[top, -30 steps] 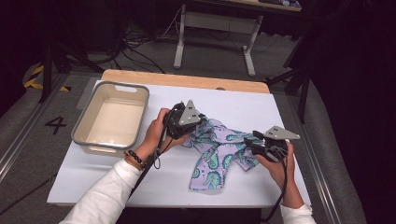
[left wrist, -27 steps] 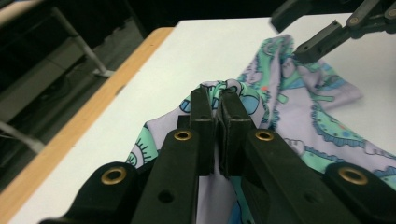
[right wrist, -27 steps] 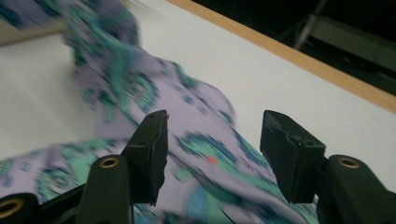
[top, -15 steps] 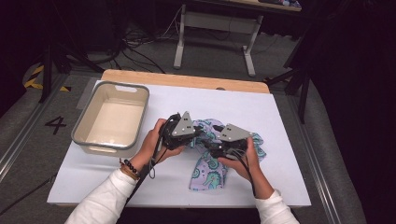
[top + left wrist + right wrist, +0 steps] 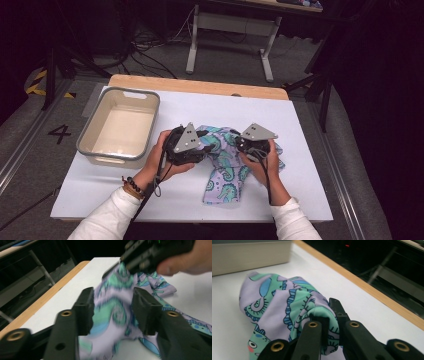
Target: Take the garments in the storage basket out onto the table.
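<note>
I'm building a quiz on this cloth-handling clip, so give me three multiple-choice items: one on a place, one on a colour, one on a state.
1. Where does the bin stand relative to the cloth?
A. at its left in the high view
B. at its right
C. on top of it

2. What is the cloth's ground colour?
A. red
B. lilac with teal figures
C. black

3. How do the right gripper's jaws stand?
A. wide open, nothing between them
B. shut on a fold of the cloth
C. gripping the bin's rim

Key: 1 A, the bin sits on the white table left of the cloth. 2 B, the print shows it. 3 B, the right gripper view shows fabric pinched.
</note>
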Available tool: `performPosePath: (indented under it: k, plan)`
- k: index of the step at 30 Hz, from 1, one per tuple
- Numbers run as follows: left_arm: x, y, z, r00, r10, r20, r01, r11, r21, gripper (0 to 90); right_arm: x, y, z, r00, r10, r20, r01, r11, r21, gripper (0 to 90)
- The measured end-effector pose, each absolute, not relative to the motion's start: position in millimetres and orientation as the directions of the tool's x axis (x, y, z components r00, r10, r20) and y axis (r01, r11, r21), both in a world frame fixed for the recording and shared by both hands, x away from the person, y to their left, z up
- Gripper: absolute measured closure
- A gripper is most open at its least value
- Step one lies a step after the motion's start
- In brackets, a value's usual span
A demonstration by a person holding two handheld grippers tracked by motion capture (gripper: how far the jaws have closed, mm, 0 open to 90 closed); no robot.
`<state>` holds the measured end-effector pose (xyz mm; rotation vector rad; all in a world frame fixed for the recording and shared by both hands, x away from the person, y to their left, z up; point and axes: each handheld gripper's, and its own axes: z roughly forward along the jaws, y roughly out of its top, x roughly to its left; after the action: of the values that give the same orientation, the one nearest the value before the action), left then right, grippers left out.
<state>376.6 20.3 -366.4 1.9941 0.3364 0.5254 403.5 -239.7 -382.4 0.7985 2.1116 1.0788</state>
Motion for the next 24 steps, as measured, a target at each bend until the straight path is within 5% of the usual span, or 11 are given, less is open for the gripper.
performPosePath:
  k: [7, 17, 24]
  plan:
    - [384.1, 23.8, -395.8, 0.858, 0.484, 0.171, 0.104, -0.489, 0.866, 35.7, 409.6, -290.3, -387.7, -0.497, 0.846, -0.192, 0.346, 0.396, 0.85, 87.9]
    - [441.8, -8.7, -439.3, 0.845, 0.532, 0.057, 0.292, -0.548, 0.784, 31.8, 412.4, -352.3, -423.0, -0.401, 0.913, -0.08, 0.519, 0.298, 0.801, 80.6]
    - [458.8, -25.8, -448.2, 0.845, 0.534, 0.019, 0.33, -0.549, 0.768, 28.3, 406.7, -369.0, -429.9, -0.428, 0.902, -0.053, 0.527, 0.297, 0.796, 42.7]
